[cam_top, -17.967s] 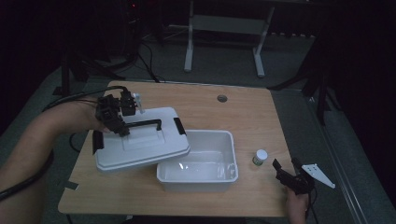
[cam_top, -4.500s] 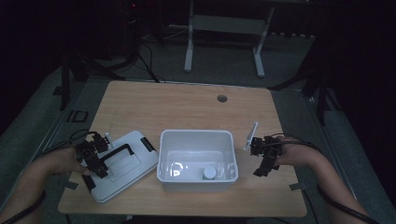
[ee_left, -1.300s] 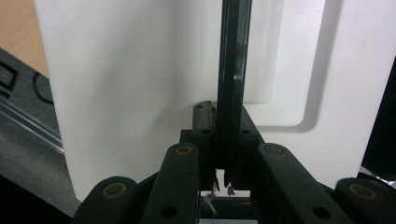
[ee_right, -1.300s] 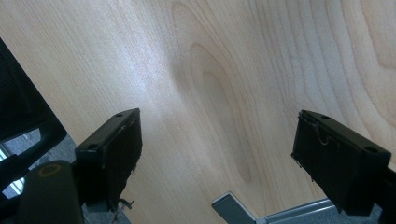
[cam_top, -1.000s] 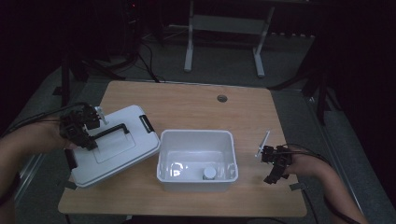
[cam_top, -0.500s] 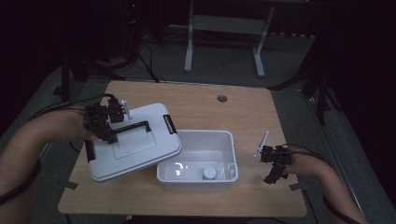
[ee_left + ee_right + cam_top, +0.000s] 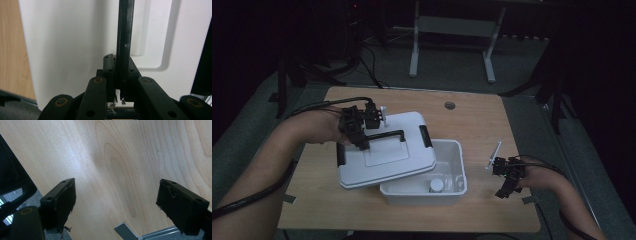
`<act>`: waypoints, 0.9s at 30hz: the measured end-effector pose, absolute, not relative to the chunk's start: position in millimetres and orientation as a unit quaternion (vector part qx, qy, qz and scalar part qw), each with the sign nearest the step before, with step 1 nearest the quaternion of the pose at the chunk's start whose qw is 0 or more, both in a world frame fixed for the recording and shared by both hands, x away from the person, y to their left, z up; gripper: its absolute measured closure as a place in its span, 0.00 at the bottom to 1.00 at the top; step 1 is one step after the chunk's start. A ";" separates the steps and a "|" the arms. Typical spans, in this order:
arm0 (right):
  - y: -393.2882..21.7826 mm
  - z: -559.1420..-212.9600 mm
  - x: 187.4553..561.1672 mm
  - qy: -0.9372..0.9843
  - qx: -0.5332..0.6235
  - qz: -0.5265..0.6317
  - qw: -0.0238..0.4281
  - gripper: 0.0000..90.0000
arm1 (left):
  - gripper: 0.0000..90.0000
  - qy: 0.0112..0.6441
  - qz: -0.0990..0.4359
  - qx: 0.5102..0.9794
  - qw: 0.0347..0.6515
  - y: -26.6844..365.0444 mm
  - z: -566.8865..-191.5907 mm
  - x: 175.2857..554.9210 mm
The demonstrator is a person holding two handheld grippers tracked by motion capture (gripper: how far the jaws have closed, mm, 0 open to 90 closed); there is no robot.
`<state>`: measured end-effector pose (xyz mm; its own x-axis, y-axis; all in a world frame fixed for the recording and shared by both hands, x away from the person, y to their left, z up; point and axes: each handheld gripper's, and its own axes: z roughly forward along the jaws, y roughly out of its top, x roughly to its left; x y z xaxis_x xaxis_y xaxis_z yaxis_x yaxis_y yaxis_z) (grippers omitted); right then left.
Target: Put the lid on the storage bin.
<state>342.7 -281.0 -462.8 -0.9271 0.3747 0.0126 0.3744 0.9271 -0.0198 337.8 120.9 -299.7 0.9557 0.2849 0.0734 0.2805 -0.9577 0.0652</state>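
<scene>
The white lid (image 7: 384, 152) with a black handle (image 7: 384, 134) hangs tilted above the table, and its right edge overlaps the left part of the open white bin (image 7: 457, 150). My left gripper (image 7: 362, 140) is shut on the left end of that handle. In the left gripper view the handle (image 7: 124, 37) runs up from between the pressed jaws of the left gripper (image 7: 119, 75), over the lid (image 7: 67, 50). A small white-capped jar (image 7: 436, 185) stands inside the bin. My right gripper (image 7: 508, 180) rests low over the table right of the bin. In its own view the right gripper (image 7: 120, 202) is open, with bare wood between its jaws.
The wooden table (image 7: 472, 125) has a round grommet hole (image 7: 450, 105) at the back. Grey tape patches (image 7: 530, 200) mark its front corners, one seen close (image 7: 130, 231). A metal stand (image 7: 452, 30) is on the floor behind. A cable (image 7: 319, 104) trails from the left gripper.
The left gripper has carried the lid up and to the right, from beside the bin to partly over its left side. The right gripper has stayed where it was.
</scene>
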 end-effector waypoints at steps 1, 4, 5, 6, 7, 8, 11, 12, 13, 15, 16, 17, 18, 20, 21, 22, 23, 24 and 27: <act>-281.5 -462.8 342.7 -0.982 -0.191 0.009 0.008 0.17 | 0.93 0.139 0.038 0.989 0.027 115.6 -300.1 338.8; -281.9 -462.4 342.0 -0.982 -0.190 0.012 0.005 0.17 | 0.93 0.118 0.037 0.992 0.025 100.6 -302.3 339.8; -281.7 -461.9 341.4 -0.982 -0.189 0.013 0.002 0.17 | 0.93 0.109 0.035 0.993 0.026 94.5 -303.3 340.2; -281.4 -461.2 340.9 -0.982 -0.189 0.010 0.003 0.17 | 0.93 0.107 0.034 0.993 0.028 91.0 -303.8 340.7; -281.3 -460.9 341.0 -0.982 -0.189 0.007 0.002 0.17 | 0.93 0.102 0.030 0.994 0.029 86.2 -304.3 341.4; -281.0 -460.9 341.1 -0.982 -0.189 0.005 0.003 0.17 | 0.93 0.098 0.031 0.994 0.031 81.6 -304.6 342.0; -280.3 -462.5 341.5 -0.982 -0.187 0.010 0.004 0.17 | 0.93 0.090 0.028 0.995 0.034 72.5 -306.0 343.0; -279.7 -463.3 341.5 -0.982 -0.186 0.014 0.004 0.17 | 0.93 0.079 0.025 0.996 0.037 62.4 -309.3 343.7; -278.5 -464.0 342.1 -0.983 -0.184 0.015 0.006 0.17 | 0.93 0.074 0.024 0.996 0.039 58.1 -311.4 343.8; -277.3 -463.5 342.7 -0.983 -0.183 0.013 0.005 0.17 | 0.93 0.067 0.018 0.997 0.036 50.0 -315.8 344.5; -276.7 -463.2 342.8 -0.983 -0.182 0.013 0.005 0.17 | 0.93 0.061 0.018 0.997 0.032 46.4 -318.0 344.0; -276.0 -463.0 342.7 -0.983 -0.181 0.012 0.005 0.17 | 0.93 0.059 0.017 0.998 0.031 43.1 -320.1 344.9; -275.6 -462.8 342.6 -0.983 -0.181 0.013 0.005 0.17 | 0.93 0.057 0.011 0.998 0.031 40.5 -322.4 346.0; -275.0 -462.6 342.5 -0.984 -0.180 0.014 0.005 0.17 | 0.93 0.055 0.009 0.998 0.030 35.9 -326.6 346.6; -274.8 -462.5 342.4 -0.984 -0.179 0.014 0.005 0.17 | 0.93 0.053 0.005 0.998 0.030 34.4 -328.6 347.5; -275.0 -462.6 342.6 -0.984 -0.178 0.012 0.006 0.17 | 0.93 0.052 0.005 0.998 0.031 33.0 -330.6 348.3; -275.2 -462.8 343.0 -0.984 -0.178 0.013 0.005 0.17 | 0.93 0.053 0.000 0.998 0.032 31.9 -333.0 349.1; -275.1 -463.0 343.1 -0.984 -0.179 0.014 0.005 0.17 | 0.93 0.052 0.001 0.998 0.029 30.3 -335.5 349.0; -275.0 -463.3 343.4 -0.984 -0.178 0.015 0.005 0.17 | 0.93 0.042 0.000 0.999 0.012 26.5 -344.9 349.4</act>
<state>343.4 -275.0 -463.3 -0.9365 0.3506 0.0038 0.3504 0.9361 -0.0310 349.4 26.5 -344.9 0.9964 0.0847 -0.0012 0.0847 -0.9961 0.0230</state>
